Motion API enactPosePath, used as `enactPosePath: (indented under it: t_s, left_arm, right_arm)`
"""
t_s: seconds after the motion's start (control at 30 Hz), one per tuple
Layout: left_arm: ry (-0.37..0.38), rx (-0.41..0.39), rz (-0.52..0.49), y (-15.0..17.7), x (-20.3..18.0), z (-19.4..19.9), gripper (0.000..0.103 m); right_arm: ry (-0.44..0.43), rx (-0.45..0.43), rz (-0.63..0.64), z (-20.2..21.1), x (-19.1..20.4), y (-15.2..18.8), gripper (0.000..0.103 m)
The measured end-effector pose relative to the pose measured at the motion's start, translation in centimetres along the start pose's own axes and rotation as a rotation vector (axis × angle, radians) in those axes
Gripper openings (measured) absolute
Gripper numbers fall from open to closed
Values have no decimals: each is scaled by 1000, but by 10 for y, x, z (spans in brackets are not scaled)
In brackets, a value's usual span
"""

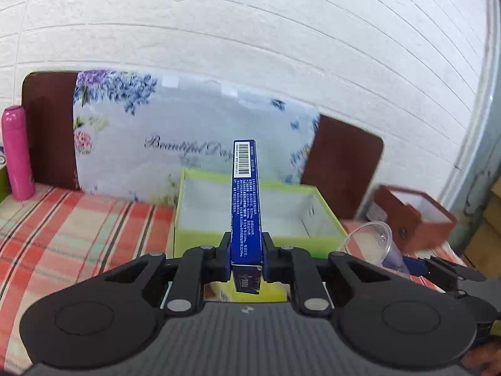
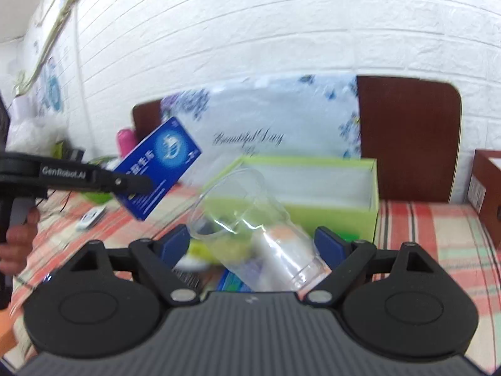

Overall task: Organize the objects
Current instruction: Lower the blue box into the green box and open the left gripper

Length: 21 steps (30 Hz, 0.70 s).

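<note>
left gripper (image 1: 246, 258) pinching blue box (image 1: 245, 206) (barcode edge) | right gripper (image 2: 252, 244) clamps clear cup (image 2: 250, 219); box's logo face shows only here

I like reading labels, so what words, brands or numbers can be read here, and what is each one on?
"Beautiful Day": script on the flowered cloth behind the green box.
"GenRobot.AI": white letters on the left gripper's arm.
Blue box: barcode, digits and Chinese print, too small to read; its big white characters in the right wrist view are blurred.
Brown box: side label blurred.
</note>
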State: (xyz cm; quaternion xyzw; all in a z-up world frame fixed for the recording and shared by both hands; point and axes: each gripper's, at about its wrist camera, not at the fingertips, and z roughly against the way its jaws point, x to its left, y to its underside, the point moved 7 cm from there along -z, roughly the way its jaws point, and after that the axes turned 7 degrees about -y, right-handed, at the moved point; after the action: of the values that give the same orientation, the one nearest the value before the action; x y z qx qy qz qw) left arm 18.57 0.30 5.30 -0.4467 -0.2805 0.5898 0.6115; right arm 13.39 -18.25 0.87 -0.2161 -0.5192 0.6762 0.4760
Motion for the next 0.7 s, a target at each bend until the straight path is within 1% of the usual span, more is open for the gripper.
enactPosePath:
  t_s: [0.1,0.17,0.23,0.3,0.37,0.47,0.53,0.57,0.6,0.67,0.7]
  left_arm:
    - [-1,-1,40,-22,1,-38,17]
    - [-15,-8,43,-32,1,-63,17]
    - [-30,-2,42,-37,2,-89,17]
    - [-41,17,49,-39,5,-111,17]
    - [-48,39,44,-38,8,-129,17]
    - [-64,58,45,-34,15,-148,18]
    - [-75,73,58,-30,21,-156,44]
    - [-90,80,64,-28,25,-157,75]
    - [-106,71,64,-26,29,-156,86]
    - [-142,48,42,-24,34,-148,86]
    - [-144,46,31,-23,34,-142,86]
  right_arm:
    - [58,-36,-1,-39,-20,-29,88]
    - [109,-27,20,-72,-34,-41,88]
    - [156,-2,28,-105,-46,-44,88]
    - [197,31,41,-138,-57,-40,88]
    - [232,54,59,-161,-66,-34,88]
    - [240,88,69,-188,-70,-28,88]
    - [229,125,70,-199,-69,-21,92]
    - [224,159,77,-205,-68,-16,101]
    - [231,184,93,-206,-66,-13,103]
    - [269,207,137,-202,-66,-12,103]
    - [295,201,148,-196,-67,-14,103]
